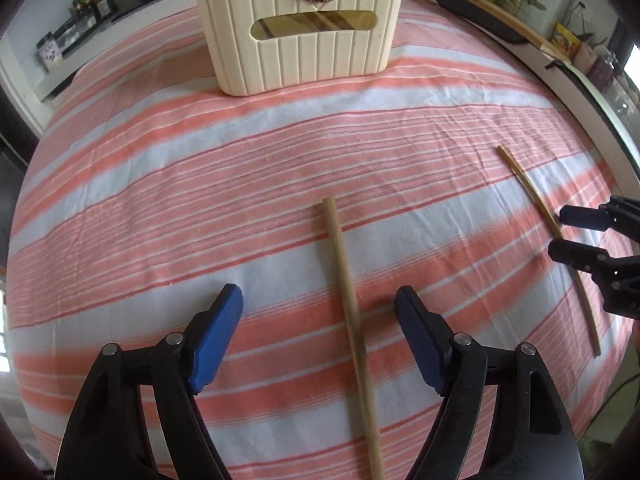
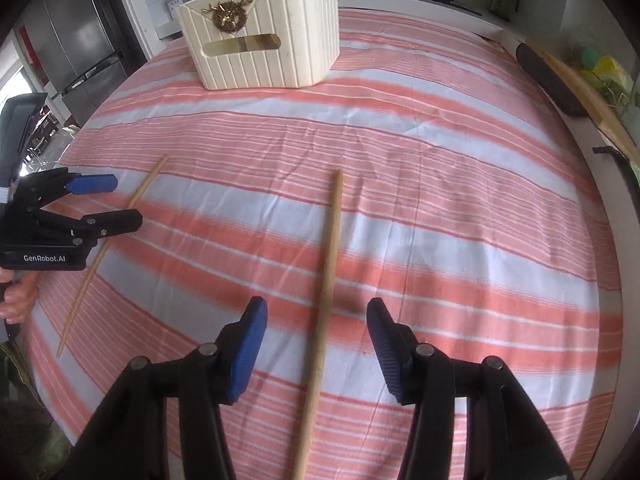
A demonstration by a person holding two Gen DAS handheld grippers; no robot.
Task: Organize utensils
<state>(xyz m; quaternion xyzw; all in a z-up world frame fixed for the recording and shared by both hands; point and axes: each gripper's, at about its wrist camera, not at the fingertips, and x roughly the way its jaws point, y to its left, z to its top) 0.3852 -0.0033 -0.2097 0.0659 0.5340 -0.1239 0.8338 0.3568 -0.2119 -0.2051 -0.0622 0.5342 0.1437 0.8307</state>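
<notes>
Two wooden chopsticks lie on the striped cloth. In the left wrist view one chopstick (image 1: 352, 320) lies between the open fingers of my left gripper (image 1: 319, 300), not gripped. The other chopstick (image 1: 556, 236) lies to the right, with my right gripper (image 1: 566, 232) straddling it, open. In the right wrist view that chopstick (image 2: 326, 292) lies between the open fingers of my right gripper (image 2: 316, 306). The left gripper (image 2: 116, 200) shows at the left, open over its chopstick (image 2: 108, 248). A cream ribbed utensil holder (image 1: 300, 28) (image 2: 264, 36) stands at the far side.
The table carries a pink and white striped cloth (image 1: 200, 184) (image 2: 460, 184). A dark wooden-edged board (image 1: 488, 16) (image 2: 548, 80) lies along the right edge. Jars and kitchen clutter stand on counters behind (image 1: 88, 4). A fridge (image 2: 80, 40) stands far left.
</notes>
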